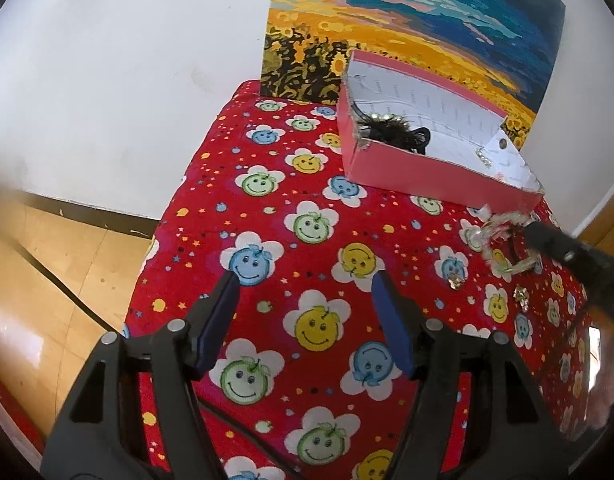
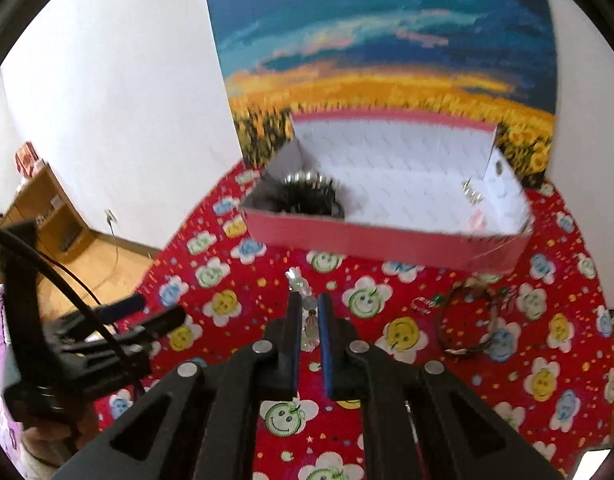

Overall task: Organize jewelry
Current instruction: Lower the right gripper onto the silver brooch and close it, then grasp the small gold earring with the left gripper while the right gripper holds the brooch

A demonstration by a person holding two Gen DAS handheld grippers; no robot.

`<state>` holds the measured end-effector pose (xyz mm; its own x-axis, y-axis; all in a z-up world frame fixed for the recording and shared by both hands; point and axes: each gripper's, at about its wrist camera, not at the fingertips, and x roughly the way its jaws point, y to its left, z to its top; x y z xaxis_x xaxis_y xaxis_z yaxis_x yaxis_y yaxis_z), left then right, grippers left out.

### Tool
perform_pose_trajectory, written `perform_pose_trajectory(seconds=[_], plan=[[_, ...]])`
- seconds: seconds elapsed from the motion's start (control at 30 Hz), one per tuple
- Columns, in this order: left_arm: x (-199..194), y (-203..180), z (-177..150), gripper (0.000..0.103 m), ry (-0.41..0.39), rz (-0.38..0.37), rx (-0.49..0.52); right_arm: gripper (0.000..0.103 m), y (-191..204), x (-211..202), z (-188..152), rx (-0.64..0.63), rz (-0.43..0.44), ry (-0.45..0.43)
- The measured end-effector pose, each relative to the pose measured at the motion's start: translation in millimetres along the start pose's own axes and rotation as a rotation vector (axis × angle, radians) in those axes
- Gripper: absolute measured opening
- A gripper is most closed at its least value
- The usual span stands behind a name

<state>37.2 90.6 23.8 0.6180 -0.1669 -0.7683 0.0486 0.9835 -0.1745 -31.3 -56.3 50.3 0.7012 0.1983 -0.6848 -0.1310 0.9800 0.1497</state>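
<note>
My right gripper (image 2: pixel 310 298) is shut on a string of clear beads (image 2: pixel 298 280), a bracelet that hangs just above the red smiley-flower cloth (image 2: pixel 407 304). In the left wrist view the same bracelet (image 1: pixel 501 240) dangles as a loop from the right gripper (image 1: pixel 537 234) in front of the pink box (image 1: pixel 427 178). The white-lined box (image 2: pixel 387 240) holds a black frilly hair piece (image 2: pixel 311 196) and small shiny earrings (image 2: pixel 471 194). My left gripper (image 1: pixel 306 280) is open over bare cloth with nothing between its fingers.
A dark bangle with charms (image 2: pixel 467 324) lies on the cloth to the right of my right gripper. Two small gold pieces (image 1: pixel 455 282) (image 1: pixel 521 298) lie near it. A sunflower painting (image 2: pixel 387 60) leans on the wall behind the box. The table drops off to wooden floor (image 1: pixel 47 260) on the left.
</note>
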Motion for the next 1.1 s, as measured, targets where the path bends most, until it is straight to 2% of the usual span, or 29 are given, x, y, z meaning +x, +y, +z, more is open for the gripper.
perform_pose_trajectory(seconds=[0.1, 0.27, 0.43, 0.6, 0.8, 0.9, 1.03, 1.1], plan=[[-2.1, -5.7, -0.5, 0.062, -0.001, -0.007, 0.011, 0.009, -8.0, -17.9, 1.4, 0.023, 0.002, -0.032], [-2.5, -18.6, -1.6, 0.062, 0.008, -0.024, 0.035, 0.009, -22.2, -35.4, -3.2, 0.066, -0.02, -0.035], [-0.2, -39.7, -4.9, 0.062, 0.023, -0.065, 0.089, 0.009, -36.5, -42.5, -16.0, 0.099, -0.044, -0.025], [3.2, -65.1, -9.3, 0.062, 0.018, -0.068, 0.165, 0.009, -46.0, -46.3, -26.2, 0.118, -0.047, -0.025], [14.6, -83.1, -8.1, 0.06, 0.042, -0.095, 0.192, 0.01, -56.9, -50.0, -33.3, 0.146, -0.036, -0.014], [20.3, -90.3, -8.2, 0.054, 0.046, -0.091, 0.2, 0.01, -60.7, -51.1, -36.0, 0.153, -0.033, -0.009], [33.4, -98.7, -9.0, 0.035, 0.082, -0.119, 0.183, 0.009, -64.4, -54.1, -37.4, 0.168, -0.011, -0.009], [39.3, -102.2, -10.0, 0.031, 0.094, -0.12, 0.173, 0.01, -65.4, -55.3, -37.9, 0.175, -0.001, -0.007]])
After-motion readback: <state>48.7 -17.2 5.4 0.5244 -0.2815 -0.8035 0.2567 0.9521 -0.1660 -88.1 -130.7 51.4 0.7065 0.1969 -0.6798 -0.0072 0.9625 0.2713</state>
